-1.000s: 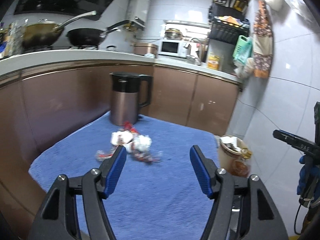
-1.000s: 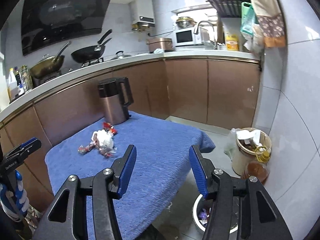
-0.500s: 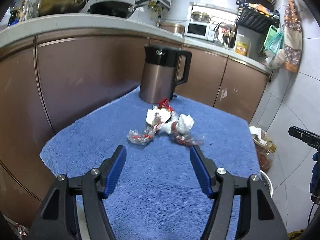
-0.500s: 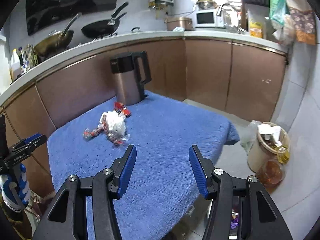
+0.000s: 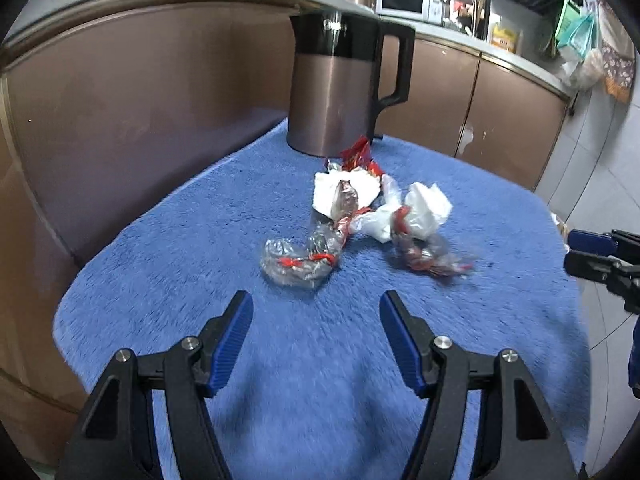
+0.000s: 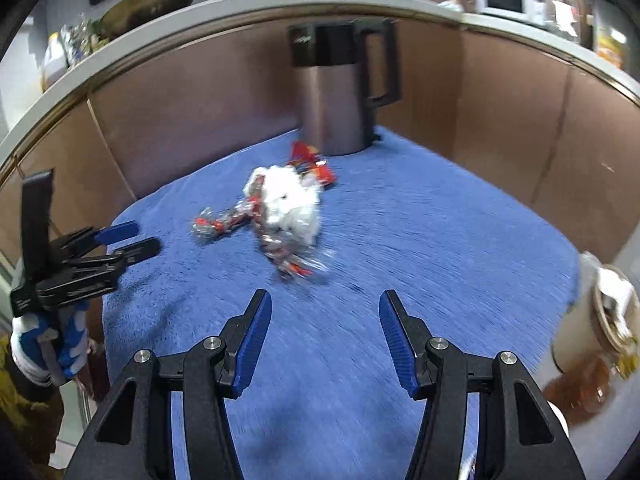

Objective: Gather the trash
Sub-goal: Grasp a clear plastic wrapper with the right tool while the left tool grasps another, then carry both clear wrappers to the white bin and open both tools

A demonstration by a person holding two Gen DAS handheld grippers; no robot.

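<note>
The kettle (image 5: pixel 336 92) hides the far corner of the blue worktop (image 5: pixel 200 248) behind it, and its base covers the tail of the red wrapper (image 5: pixel 357 154) touching it. In the right wrist view the kettle (image 6: pixel 340 92) and the trash pile (image 6: pixel 280 212) in front of it are smeared by motion, so the separate wrappers cannot be told apart. Right of the kettle, the right claw (image 5: pixel 576 250) is cut off by the picture's edge, only its tips showing. Left of the kettle, the gloved hand (image 6: pixel 48 344) under the left claw (image 6: pixel 138 238) runs out of frame. Right of the kettle, the bin (image 6: pixel 592 328) is blurred and cropped; its contents are unreadable.
</note>
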